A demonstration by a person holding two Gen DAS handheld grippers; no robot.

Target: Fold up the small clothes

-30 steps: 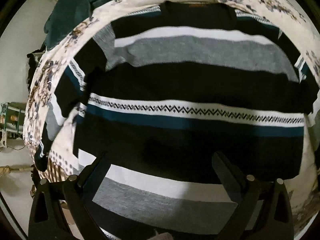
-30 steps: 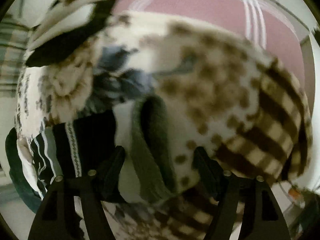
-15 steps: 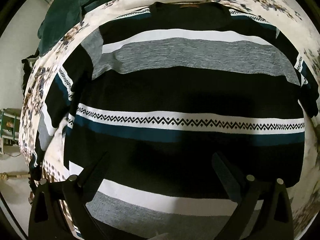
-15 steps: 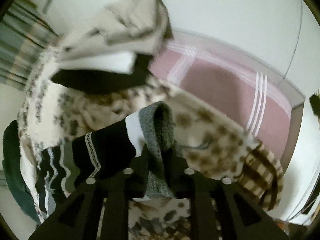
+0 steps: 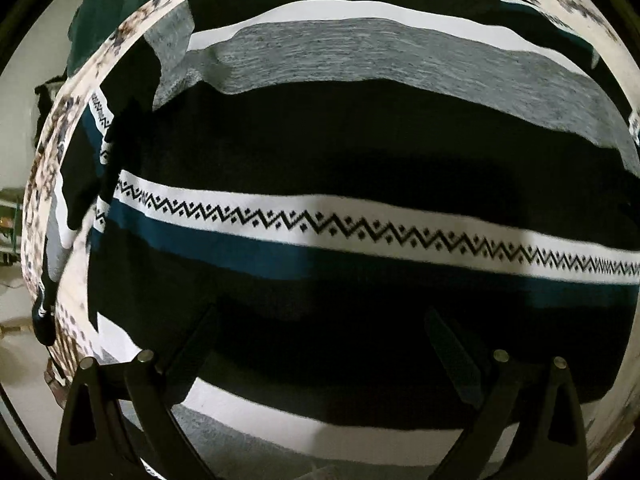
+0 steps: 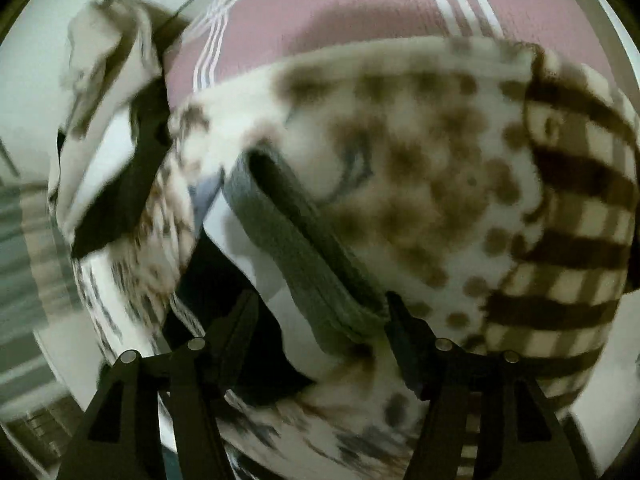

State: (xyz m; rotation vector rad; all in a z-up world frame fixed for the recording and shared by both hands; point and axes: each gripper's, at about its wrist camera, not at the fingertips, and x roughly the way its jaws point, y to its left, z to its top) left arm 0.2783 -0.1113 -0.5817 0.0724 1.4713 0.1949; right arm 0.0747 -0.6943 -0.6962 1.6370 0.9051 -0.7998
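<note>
Sweater [image 5: 360, 152] lies flat under your left claw [image 5: 320, 344], fingers spread wide; your right claw [image 6: 320, 320] gapes around its grey hem [image 6: 304, 256].

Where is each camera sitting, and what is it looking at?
Left wrist: sits on the left gripper, looking down on the black, white, grey and teal striped sweater spread flat; its two black fingers show, wide apart.
Right wrist: sits on the right gripper, facing the sweater's grey ribbed hem, a brown-spotted cream blanket and a pink pillow; its open fingers show.
Shared: the same sweater.
</note>
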